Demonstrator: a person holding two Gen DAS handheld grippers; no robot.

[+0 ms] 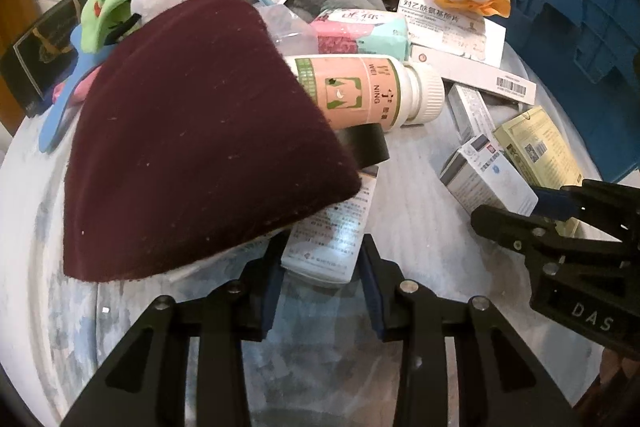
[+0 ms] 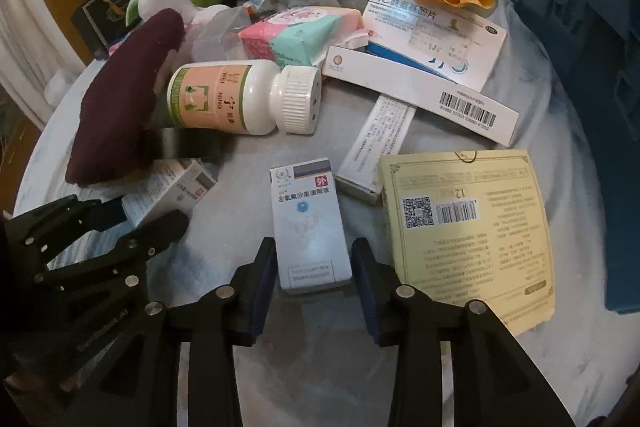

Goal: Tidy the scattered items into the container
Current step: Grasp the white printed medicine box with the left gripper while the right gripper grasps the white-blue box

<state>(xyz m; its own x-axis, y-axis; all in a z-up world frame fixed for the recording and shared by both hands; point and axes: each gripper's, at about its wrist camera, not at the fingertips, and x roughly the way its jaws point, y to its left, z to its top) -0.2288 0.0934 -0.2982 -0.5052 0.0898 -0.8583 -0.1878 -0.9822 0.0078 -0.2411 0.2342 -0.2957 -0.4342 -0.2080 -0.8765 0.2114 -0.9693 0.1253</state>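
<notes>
Boxes beside the pill bottle (image 2: 240,99): my right gripper (image 2: 314,267) clamps the white-blue box (image 2: 308,223), my left gripper (image 1: 322,267) clamps another small box (image 1: 332,227).

The worktop (image 2: 256,311) is round and pale grey with worn blue patches. Directly on it lie a small white eye-drop box (image 2: 308,227), a yellow printed card (image 2: 472,235), a white pill bottle (image 2: 244,99) on its side and a maroon felt piece (image 2: 120,107). A blue crate (image 2: 580,27) stands at its far right edge.
</notes>
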